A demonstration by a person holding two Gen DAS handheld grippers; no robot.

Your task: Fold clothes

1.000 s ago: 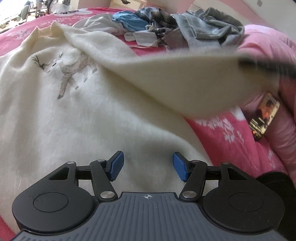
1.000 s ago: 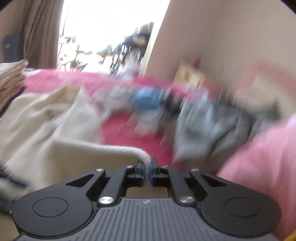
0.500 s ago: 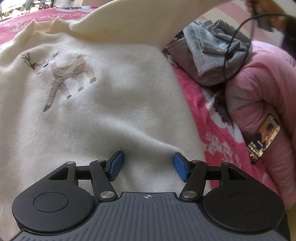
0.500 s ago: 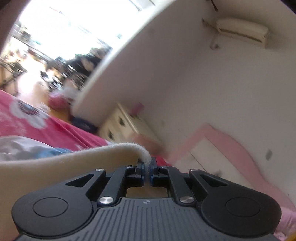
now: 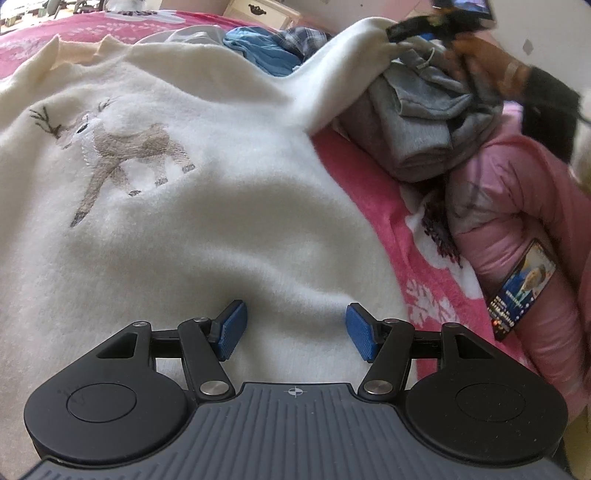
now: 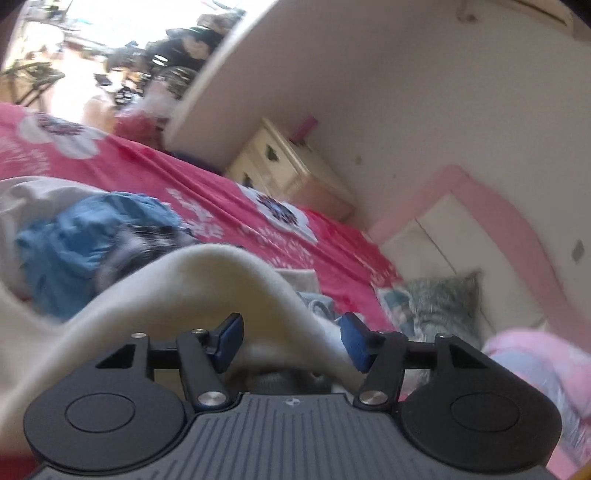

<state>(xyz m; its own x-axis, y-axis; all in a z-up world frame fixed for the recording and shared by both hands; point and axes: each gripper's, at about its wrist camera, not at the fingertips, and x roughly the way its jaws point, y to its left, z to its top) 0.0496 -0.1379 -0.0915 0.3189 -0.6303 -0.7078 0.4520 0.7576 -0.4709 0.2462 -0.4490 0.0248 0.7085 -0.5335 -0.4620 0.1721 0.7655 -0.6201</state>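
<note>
A cream sweater (image 5: 229, 221) with an embroidered deer (image 5: 122, 147) lies spread on the pink bed. My left gripper (image 5: 293, 332) hovers open just above the sweater's lower body, with nothing between its pads. The sweater's sleeve (image 5: 332, 66) stretches away to the upper right, onto the grey clothes. In the right wrist view the sleeve's end (image 6: 207, 280) drapes across my right gripper (image 6: 291, 338). Its jaws are opening, and the blue pads (image 6: 231, 341) stand clear of the cloth lying between them. The left wrist view shows that right gripper (image 5: 424, 27) blurred at the sleeve's tip.
A pile of grey clothes (image 5: 424, 122) and a blue garment (image 5: 266, 51) lie behind the sweater. A pink padded jacket (image 5: 517, 221) and a lit phone (image 5: 521, 291) sit at the right. A cream drawer chest (image 6: 291, 173) and pink headboard (image 6: 498, 206) stand beyond the bed.
The right gripper carried the sleeve from across the sweater out to the right, over the grey pile, then parted its jaws from the sleeve's edge. The left gripper stayed open over the sweater.
</note>
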